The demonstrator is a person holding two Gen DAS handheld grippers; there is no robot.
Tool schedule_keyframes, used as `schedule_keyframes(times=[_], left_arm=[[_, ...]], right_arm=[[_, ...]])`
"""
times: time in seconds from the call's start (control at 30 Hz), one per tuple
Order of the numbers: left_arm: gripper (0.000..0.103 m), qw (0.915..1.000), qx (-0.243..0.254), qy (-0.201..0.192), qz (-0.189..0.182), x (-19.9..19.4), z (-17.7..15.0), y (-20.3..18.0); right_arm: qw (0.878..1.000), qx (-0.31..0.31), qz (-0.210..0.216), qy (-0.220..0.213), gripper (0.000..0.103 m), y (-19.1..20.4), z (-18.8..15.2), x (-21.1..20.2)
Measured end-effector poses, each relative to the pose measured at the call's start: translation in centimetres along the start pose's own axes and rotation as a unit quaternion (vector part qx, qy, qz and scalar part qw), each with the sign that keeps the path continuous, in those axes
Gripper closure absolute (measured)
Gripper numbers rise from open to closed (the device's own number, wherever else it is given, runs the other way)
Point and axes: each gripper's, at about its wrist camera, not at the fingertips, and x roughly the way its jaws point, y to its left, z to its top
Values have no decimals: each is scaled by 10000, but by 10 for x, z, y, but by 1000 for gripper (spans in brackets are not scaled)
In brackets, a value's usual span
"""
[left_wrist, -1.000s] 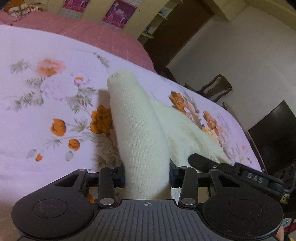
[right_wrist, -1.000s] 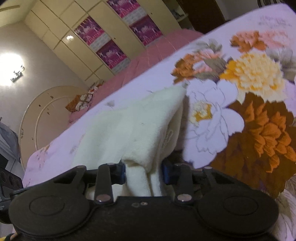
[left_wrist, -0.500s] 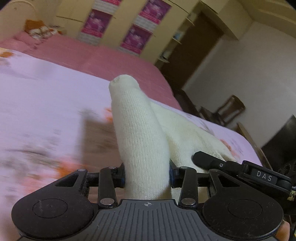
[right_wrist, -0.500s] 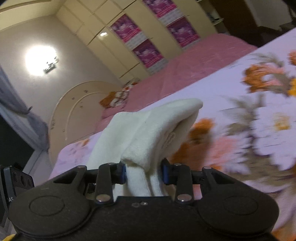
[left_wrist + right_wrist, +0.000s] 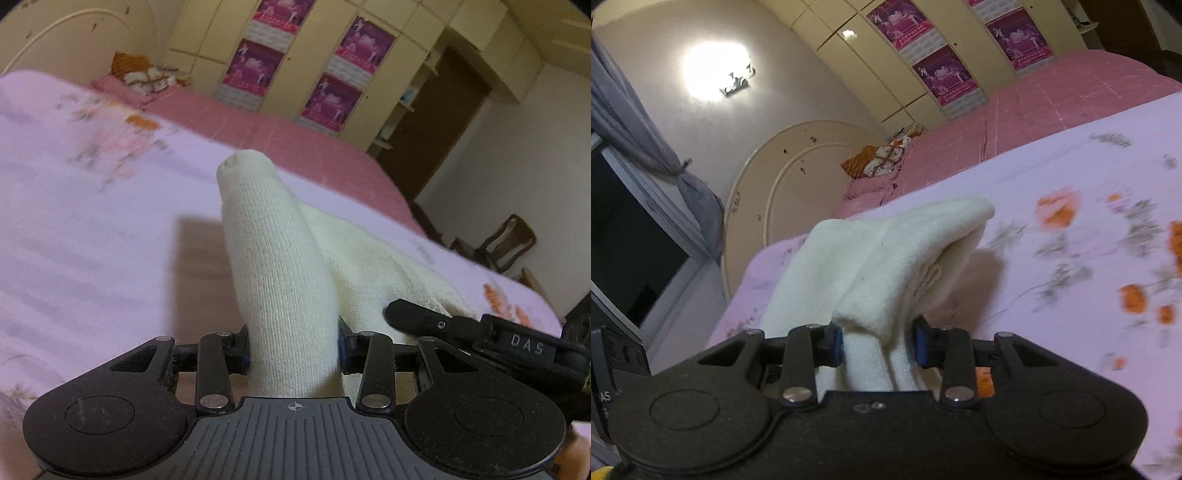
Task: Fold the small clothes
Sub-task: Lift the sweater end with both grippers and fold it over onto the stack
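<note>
A cream knitted garment (image 5: pixel 280 266) is held off the bed between both grippers. My left gripper (image 5: pixel 293 350) is shut on one rolled-up end of it, which sticks up and forward from the pads. In the right wrist view the same garment (image 5: pixel 886 266) bunches out ahead of my right gripper (image 5: pixel 879 343), which is shut on its other end. The right gripper's black body (image 5: pixel 480 332) shows at the lower right of the left wrist view, close beside the cloth. The fingertips of both grippers are hidden in the fabric.
Below lies a bed with a lilac floral sheet (image 5: pixel 92 240) and a pink quilt (image 5: pixel 295 147) beyond it. A rounded headboard (image 5: pixel 783 177), cream wardrobes with posters (image 5: pixel 332 74), a dark doorway (image 5: pixel 436 122) and wooden chairs (image 5: pixel 509 240) stand around.
Both grippers have swept across the bed carrying the garment. The view has swung up from the flowered sheet toward the pink quilt, wardrobes and headboard. The grips look the same.
</note>
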Motion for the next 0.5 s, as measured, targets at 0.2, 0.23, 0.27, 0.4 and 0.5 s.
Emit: schedule_keyframes(times=[0.2, 0.23, 0.27, 0.4, 0.5], left_arm=[[43, 9996, -247, 147, -56, 19, -15, 40], [40, 9997, -193, 138, -68, 18, -16, 40], [38, 9998, -143, 123, -21, 17, -15, 40], [37, 9999, -104, 101, 72, -1, -18, 42], [37, 9996, -212, 201, 57, -18, -26, 44]], right_arm=[[9987, 110, -394, 314, 64, -9, -19, 28], [9983, 226, -443, 298, 63, -13, -20, 26], [9980, 298, -485, 279, 60, -16, -21, 23], [9965, 284, -778, 90, 57, -13, -19, 2], [9967, 278, -757, 134, 56, -6, -28, -13]])
